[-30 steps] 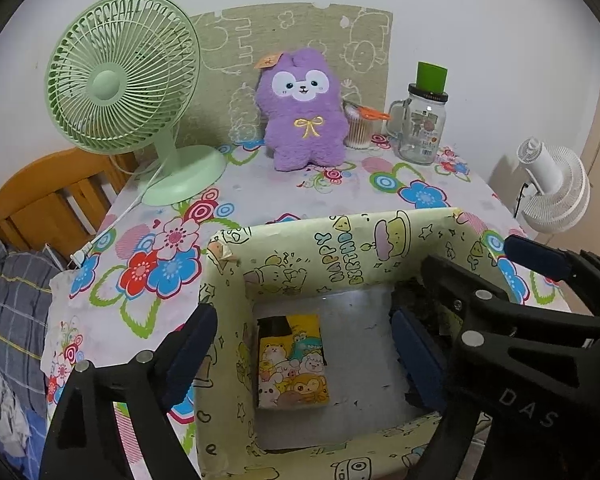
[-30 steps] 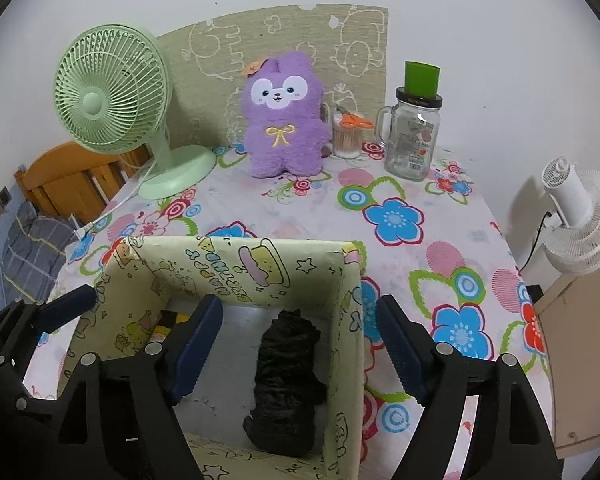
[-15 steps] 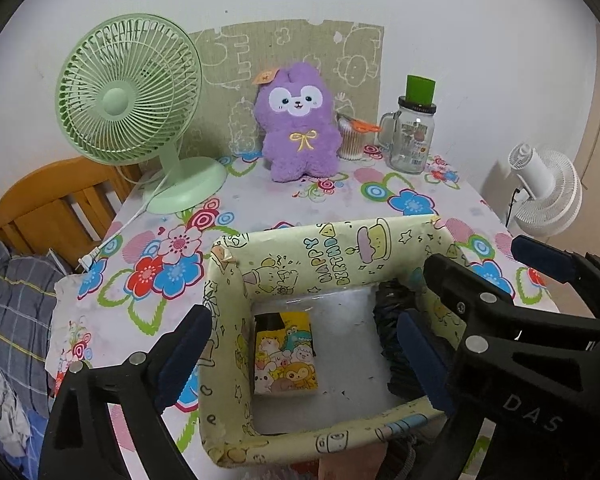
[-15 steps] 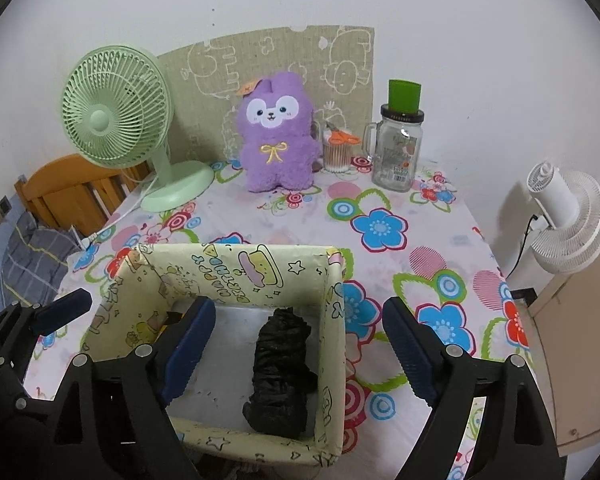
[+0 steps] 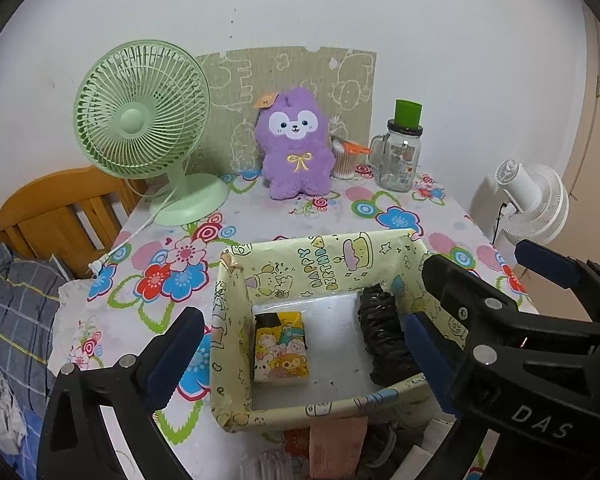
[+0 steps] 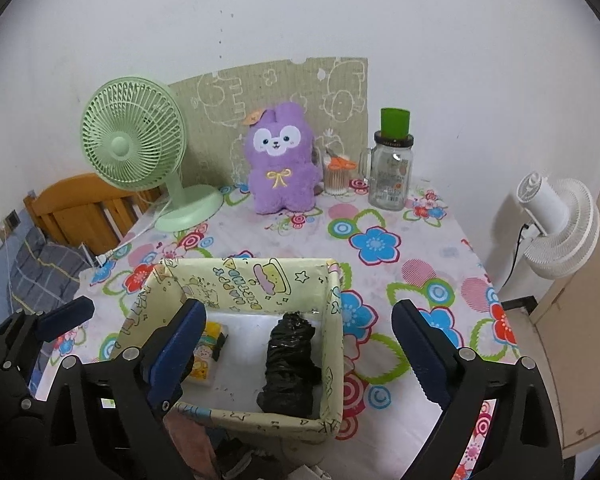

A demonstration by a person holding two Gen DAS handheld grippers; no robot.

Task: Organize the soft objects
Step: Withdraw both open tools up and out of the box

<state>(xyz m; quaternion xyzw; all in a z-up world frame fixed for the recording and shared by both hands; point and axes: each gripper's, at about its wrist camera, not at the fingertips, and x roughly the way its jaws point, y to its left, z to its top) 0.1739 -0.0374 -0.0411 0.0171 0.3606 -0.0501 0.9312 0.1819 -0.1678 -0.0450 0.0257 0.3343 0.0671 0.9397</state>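
L claw (image 5: 296, 354) & R claw (image 6: 296, 354) both apart, empty, above box (image 5: 236, 320) | tissue pack (image 5: 281, 346) + black bag (image 6: 290, 364) inside | risk: claw snags thin box wall, tips it

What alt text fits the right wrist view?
An open right gripper hovers over a yellow box holding a black bundle and a cartoon packet; behind stand a purple plush and green fan.
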